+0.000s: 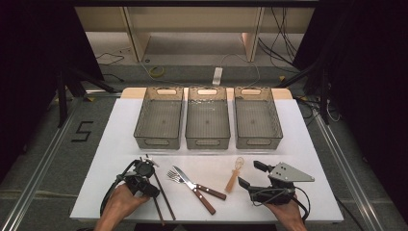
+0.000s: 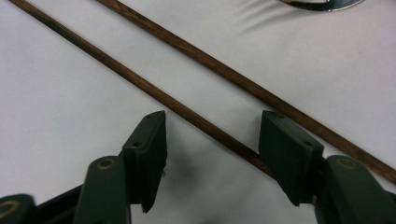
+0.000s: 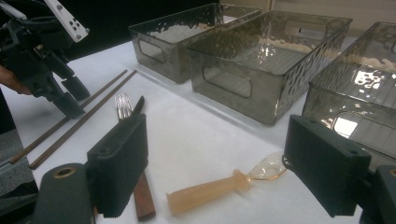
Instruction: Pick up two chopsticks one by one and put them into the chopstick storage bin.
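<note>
Where the high view looks down on the white table [image 1: 120, 144], we see the left gripper [image 1: 153, 192] poised over two chopsticks [image 1: 163, 202], which lie just left of the fork [image 1: 180, 179] and the knife [image 1: 195, 187]. Our right gripper [image 1: 250, 174] rests right of the fork, with jaws apart, and the plastic spoon [image 1: 234, 175] lies between it and the fork. Three clear bins [image 1: 208, 122] stand beyond the fork.

From the left gripper view, we find the jaws partly spread, with one chopstick [image 2: 154, 91] running between them; its lower end passes beside one jaw, but the pads do not press it. The other chopstick [image 2: 243, 84] lies outside the jaws.

Through the right gripper view, our jaws stand wide and hold nothing; the spoon [image 3: 219, 186] lies between them on the table, right of the fork [image 3: 122, 105].
</note>
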Motion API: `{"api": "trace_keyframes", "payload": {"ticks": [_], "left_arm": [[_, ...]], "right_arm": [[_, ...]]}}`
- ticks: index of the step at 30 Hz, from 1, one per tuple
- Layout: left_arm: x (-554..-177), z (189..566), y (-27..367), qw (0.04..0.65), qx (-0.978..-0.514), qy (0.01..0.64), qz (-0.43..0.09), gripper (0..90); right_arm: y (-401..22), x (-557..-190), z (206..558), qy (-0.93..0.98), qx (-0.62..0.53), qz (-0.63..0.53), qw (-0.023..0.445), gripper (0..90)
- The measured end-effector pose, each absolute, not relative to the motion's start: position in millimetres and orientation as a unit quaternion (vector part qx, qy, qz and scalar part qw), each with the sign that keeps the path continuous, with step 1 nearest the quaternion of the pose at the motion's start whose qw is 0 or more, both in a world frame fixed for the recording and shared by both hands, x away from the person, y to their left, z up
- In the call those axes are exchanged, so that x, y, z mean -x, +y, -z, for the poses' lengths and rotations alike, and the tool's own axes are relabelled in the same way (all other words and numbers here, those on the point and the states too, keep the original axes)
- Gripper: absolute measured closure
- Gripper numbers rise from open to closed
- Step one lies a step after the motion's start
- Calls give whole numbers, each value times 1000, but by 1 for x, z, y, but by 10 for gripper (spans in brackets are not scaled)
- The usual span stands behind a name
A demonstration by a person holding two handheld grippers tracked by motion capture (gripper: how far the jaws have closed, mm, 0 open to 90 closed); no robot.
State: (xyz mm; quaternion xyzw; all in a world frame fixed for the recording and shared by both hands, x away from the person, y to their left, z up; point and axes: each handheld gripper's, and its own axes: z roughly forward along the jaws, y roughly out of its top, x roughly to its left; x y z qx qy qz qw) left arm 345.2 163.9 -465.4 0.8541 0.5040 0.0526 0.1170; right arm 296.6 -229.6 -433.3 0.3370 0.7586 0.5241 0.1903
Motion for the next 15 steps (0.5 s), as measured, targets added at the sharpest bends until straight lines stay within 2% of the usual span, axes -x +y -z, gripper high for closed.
{"api": "trace_keyframes", "payload": {"ticks": [7,15], "left_arm": [[-346,464,167,111,-859,497,-52,499],[-347,463,174,113,-856,502,-45,638]], "right_arm": [[-230,-296,433,760,-337,-522,191,226],[-230,-296,432,759,-335,-523,194,229]]}}
